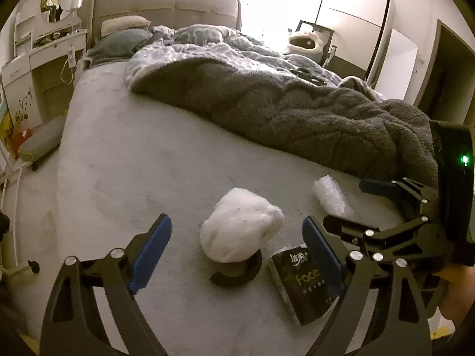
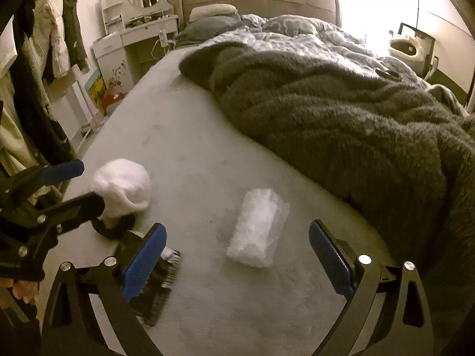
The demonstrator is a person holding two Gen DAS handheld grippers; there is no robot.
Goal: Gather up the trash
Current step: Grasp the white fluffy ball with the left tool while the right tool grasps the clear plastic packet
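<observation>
Nothing looks collected yet: all the trash you can see lies loose on the bed (image 1: 124, 160), on the bare grey sheet near the foot, beside the heaped dark blanket (image 1: 297, 109). Largest is the white fluffy wad (image 1: 240, 231), sitting on a dark ring-shaped thing (image 1: 237, 273); just beside it lies the black tissue pack (image 1: 305, 284), and a little further off the clear plastic wrapper (image 2: 258, 228). No bin or bag shows in either view. Your left gripper (image 1: 237, 252) tilts down toward the wad, jaws wide and empty, the wad lined up between them but untouched. Your right gripper (image 2: 237, 255) also slopes down, jaws wide and empty, framing the wrapper, which lies just ahead of them. Both grasps are left to make.
</observation>
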